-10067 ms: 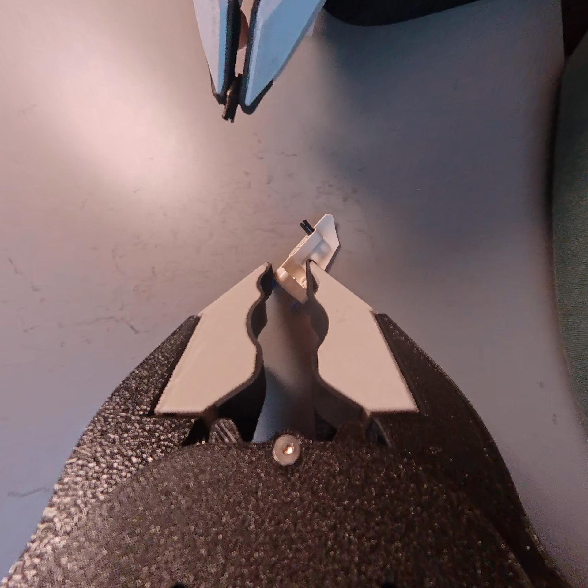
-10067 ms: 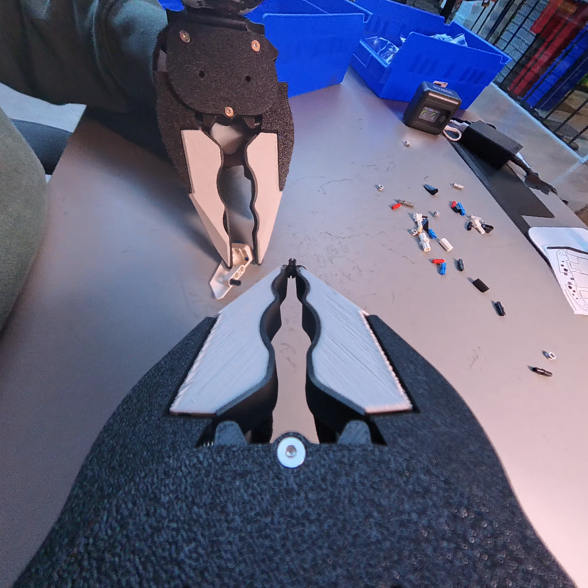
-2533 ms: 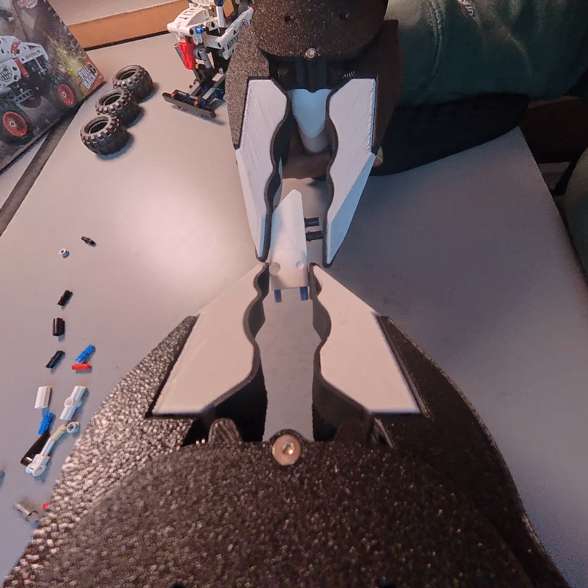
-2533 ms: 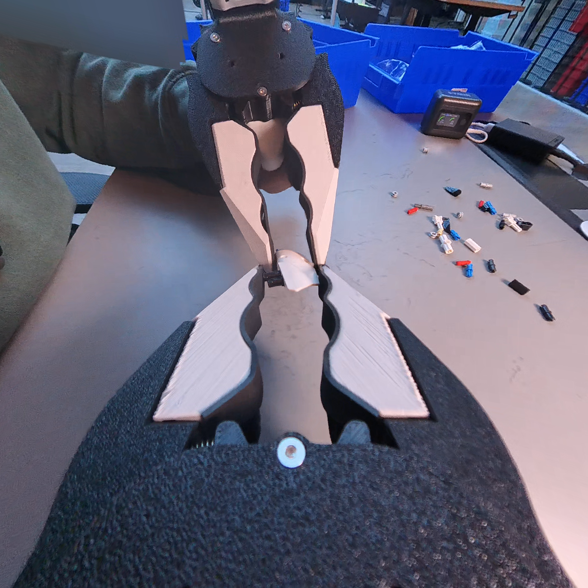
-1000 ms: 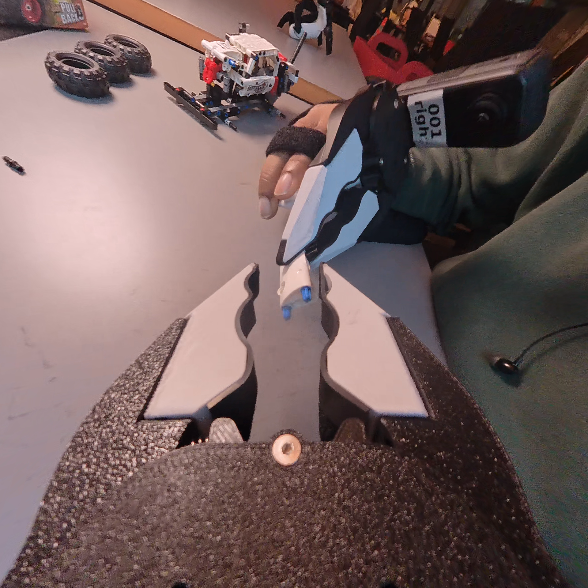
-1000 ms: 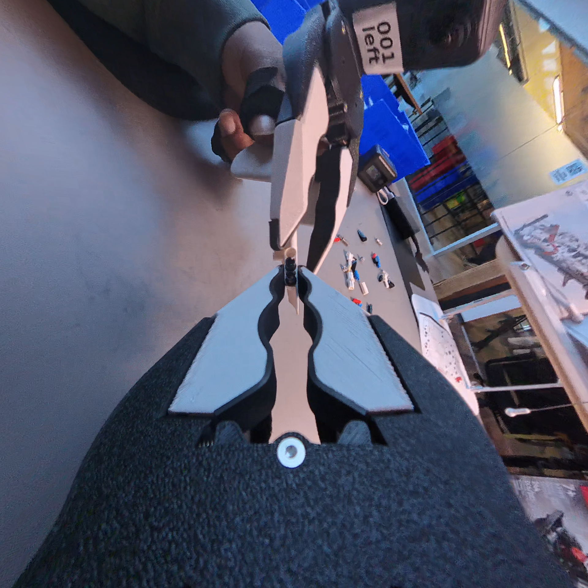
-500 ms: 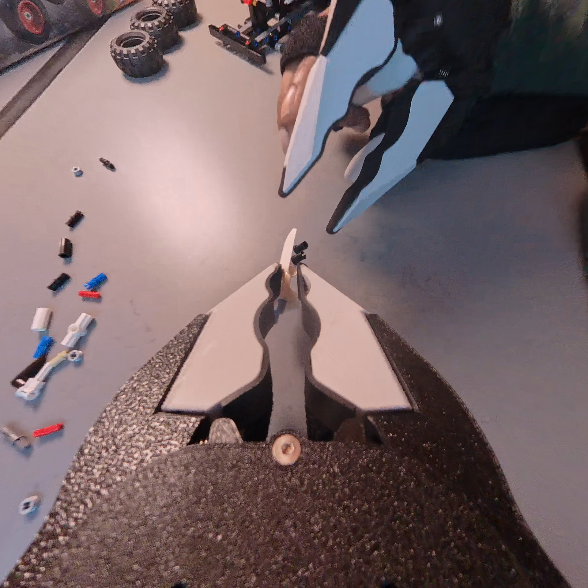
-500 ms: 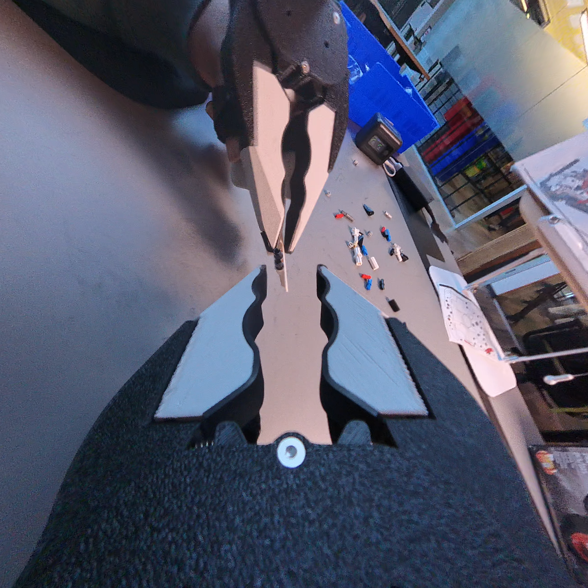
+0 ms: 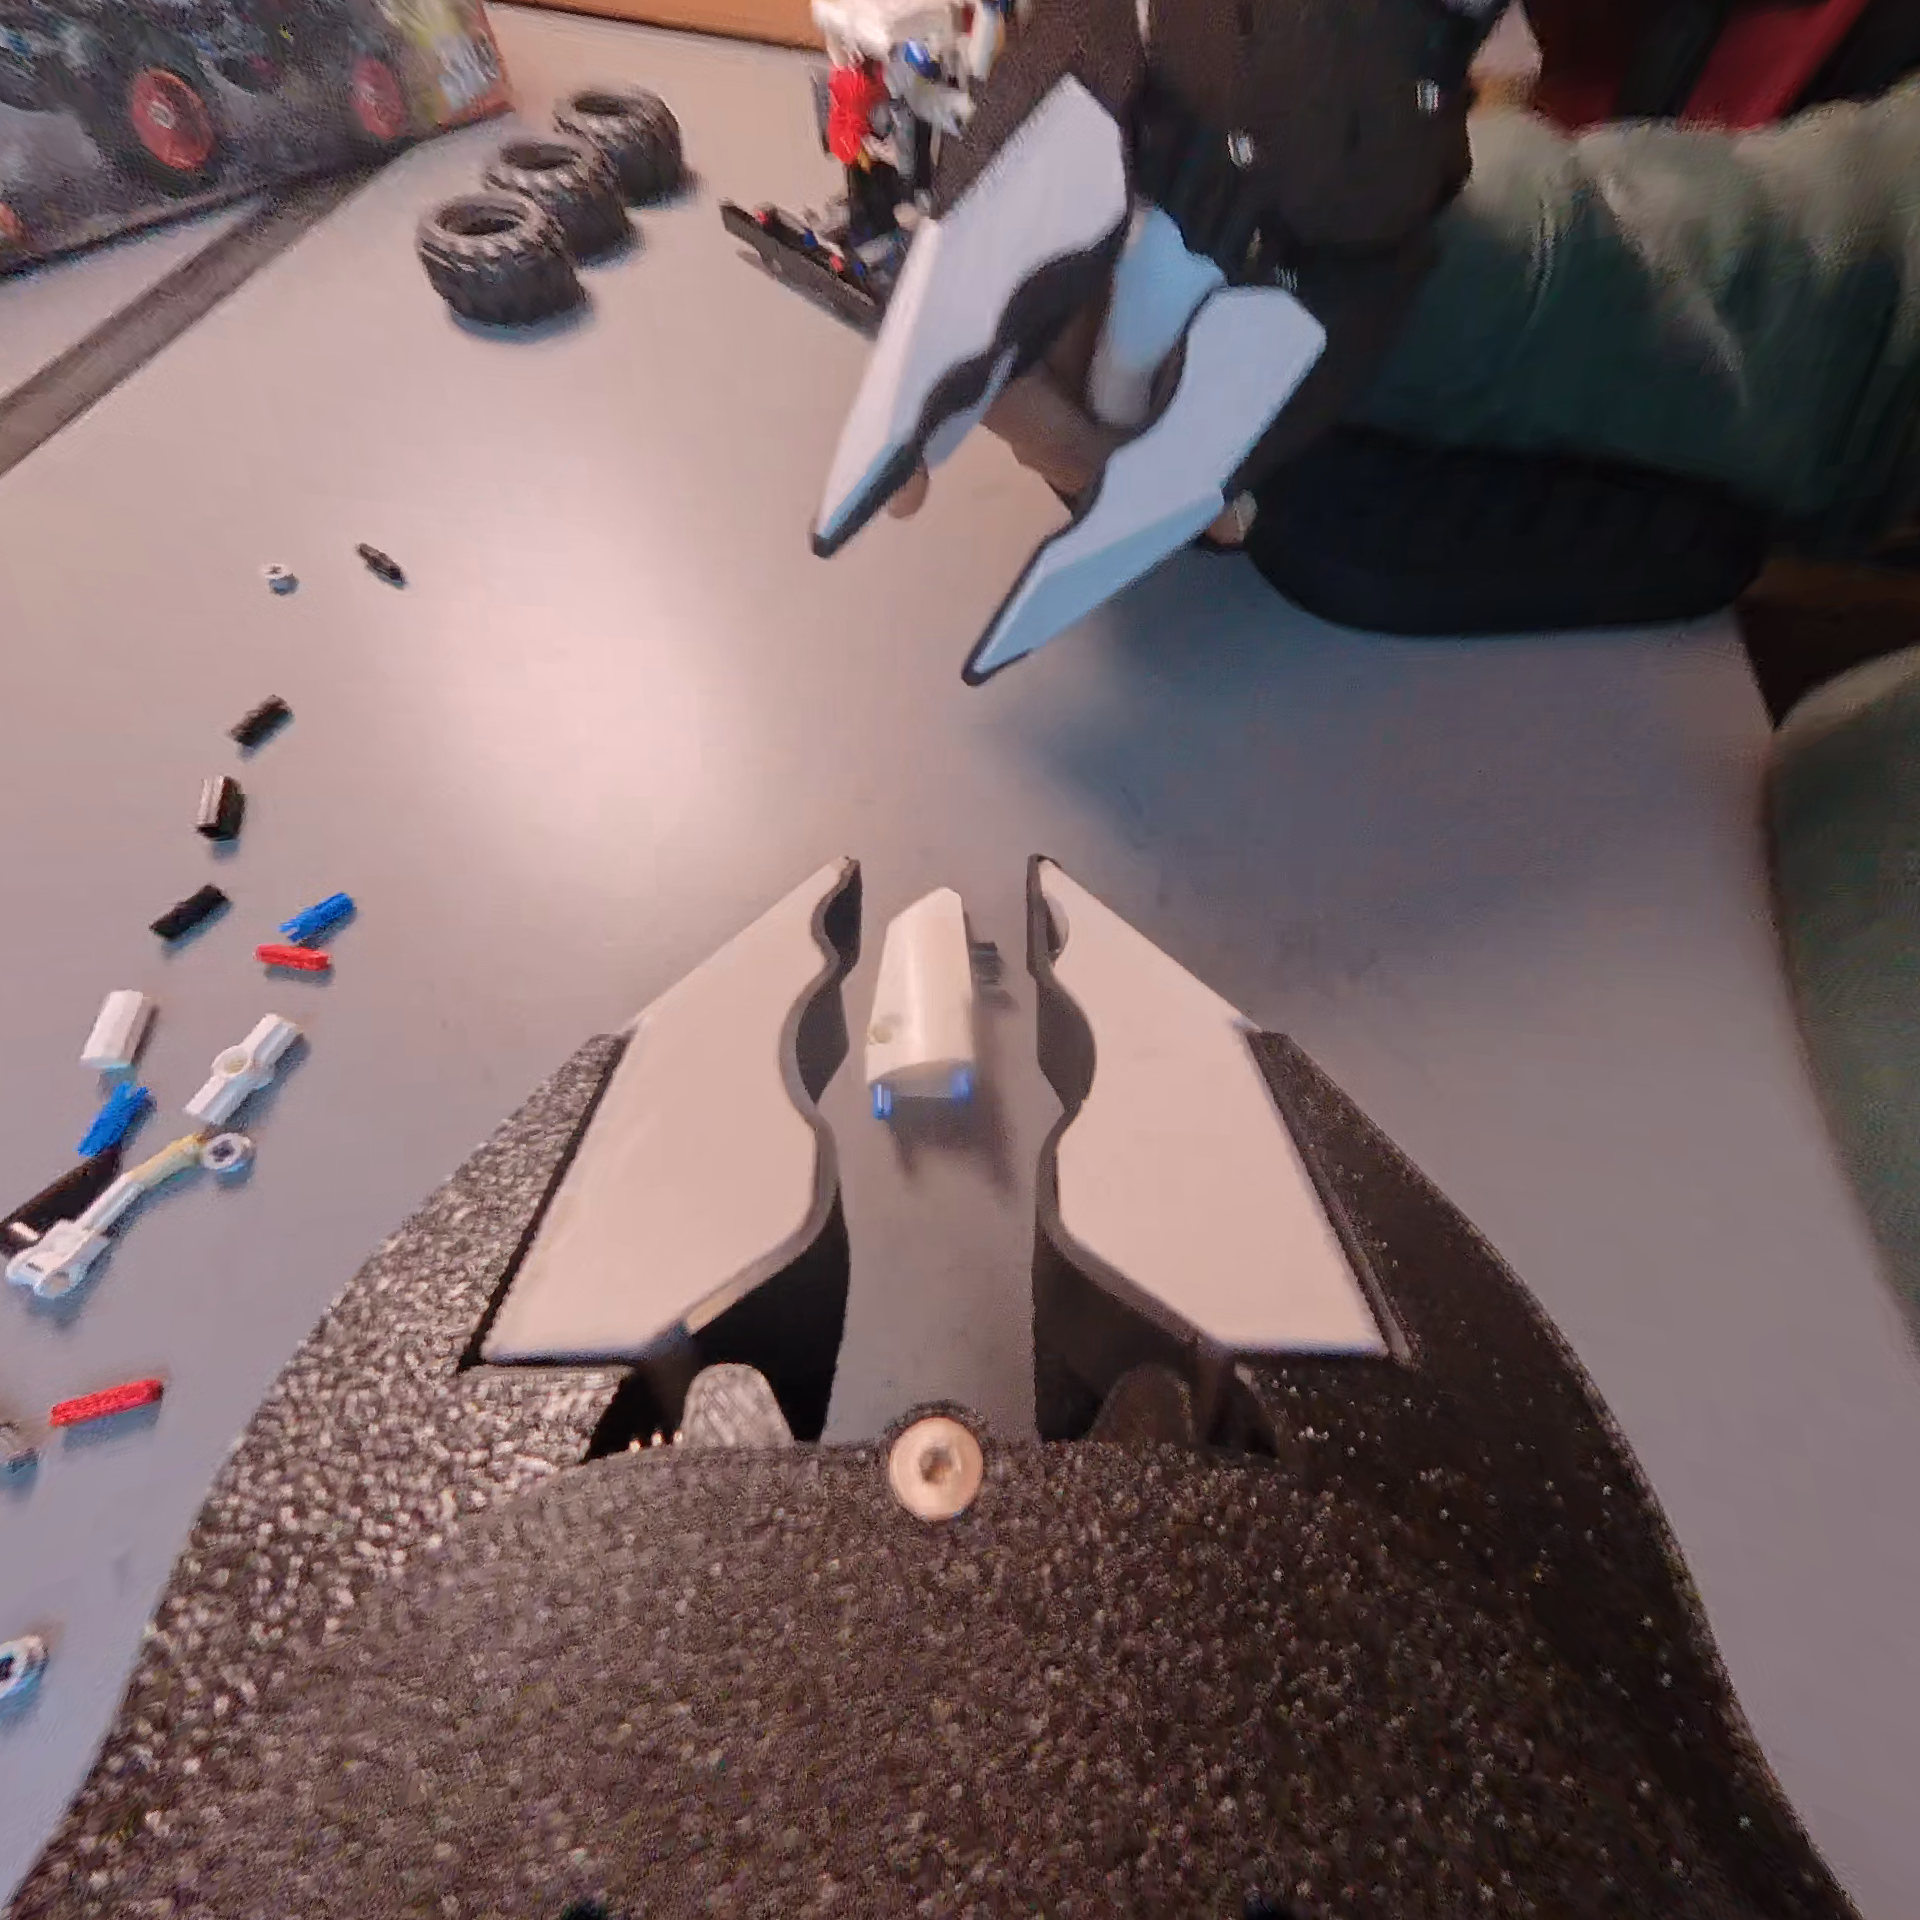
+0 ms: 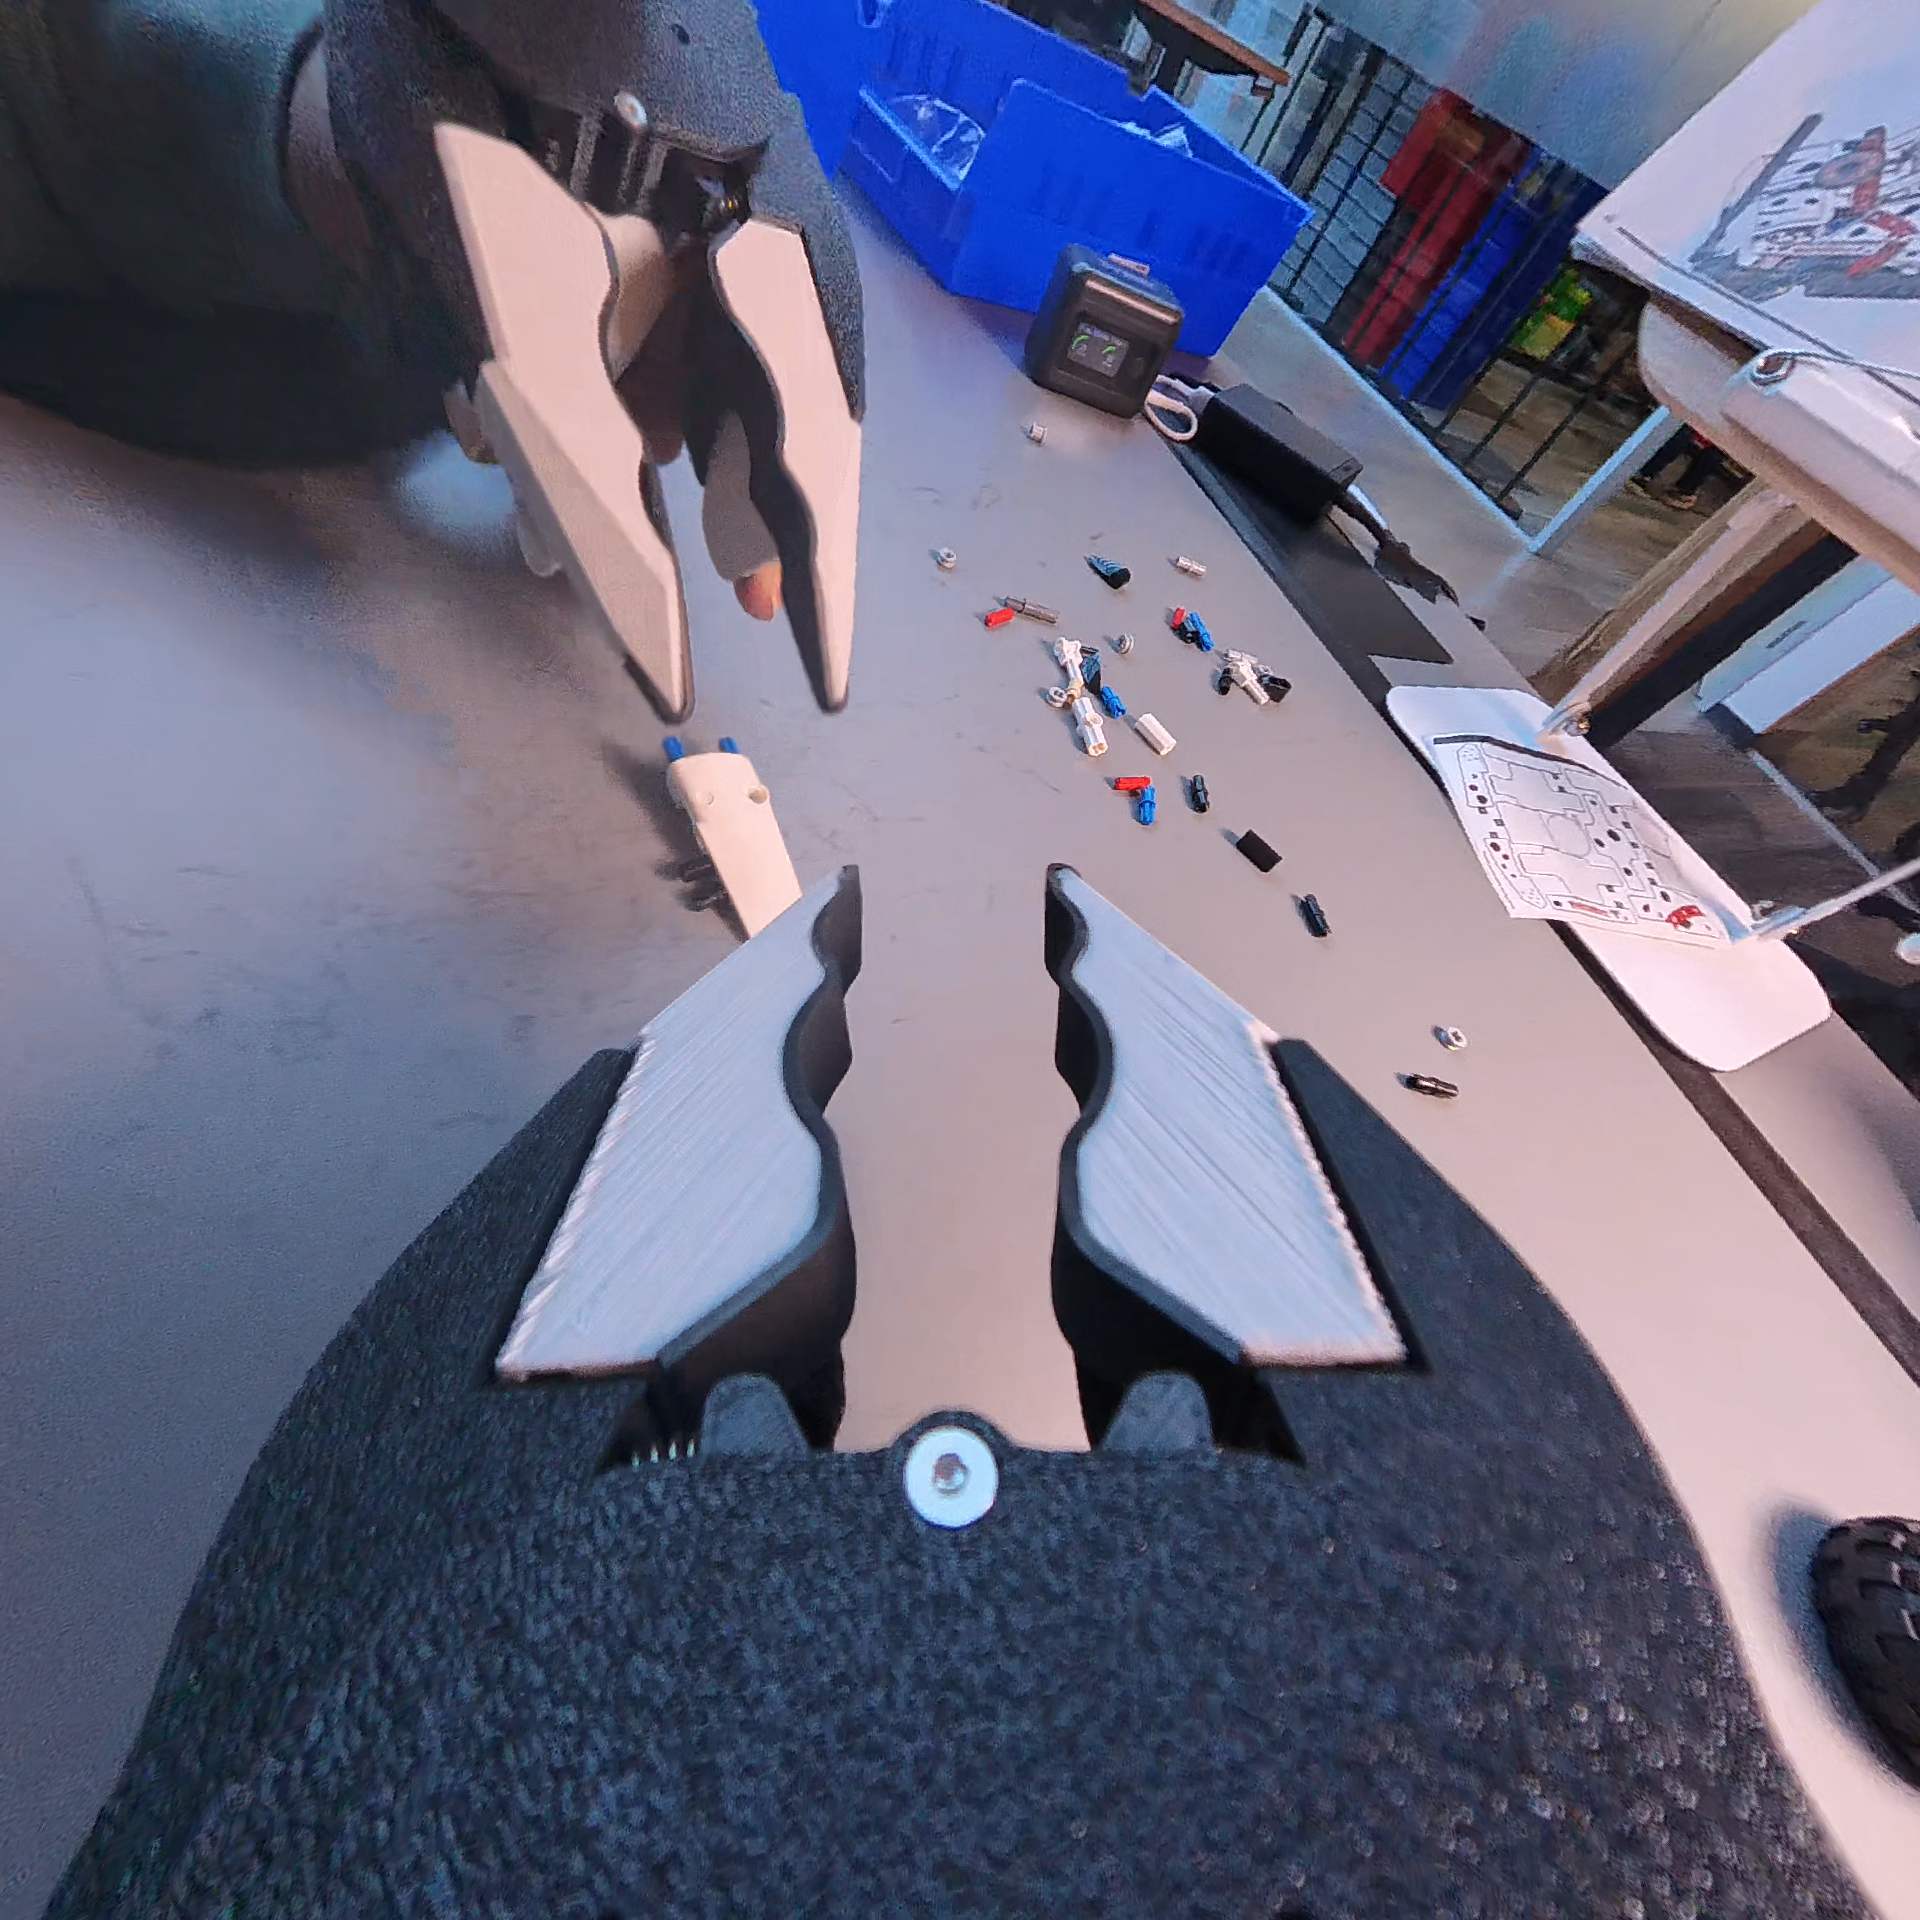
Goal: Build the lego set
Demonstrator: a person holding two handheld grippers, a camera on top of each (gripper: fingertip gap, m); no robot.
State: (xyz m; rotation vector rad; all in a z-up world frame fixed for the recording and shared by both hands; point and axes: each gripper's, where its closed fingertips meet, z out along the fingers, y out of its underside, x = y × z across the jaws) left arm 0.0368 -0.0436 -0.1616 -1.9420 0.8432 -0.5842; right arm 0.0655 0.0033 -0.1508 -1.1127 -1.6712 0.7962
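A white lego panel (image 9: 920,997) with two blue pins at one end and black pins on its side lies on the grey table, between the fingers of my left gripper (image 9: 940,868), which is open and not touching it. In the right wrist view the panel (image 10: 727,821) lies just past my right gripper's left fingertip. My right gripper (image 10: 953,878) is open and empty. It shows in the left wrist view (image 9: 899,613) above and beyond the panel. The left gripper (image 10: 753,707) hangs open just beyond the panel's blue-pin end.
Three black tyres (image 9: 540,208), a part-built truck (image 9: 894,94) and the set's box (image 9: 208,83) stand at the far side. Small loose pieces (image 9: 208,935) lie to the left. Blue bins (image 10: 1091,197), a black device (image 10: 1101,332) and a printed sheet (image 10: 1579,831) sit to the right. Tip to tip, the grippers are about 6 centimetres apart.
My left gripper has opened and let go of the white panel, which now lies on the table. My right gripper stays open and has drawn back a little.
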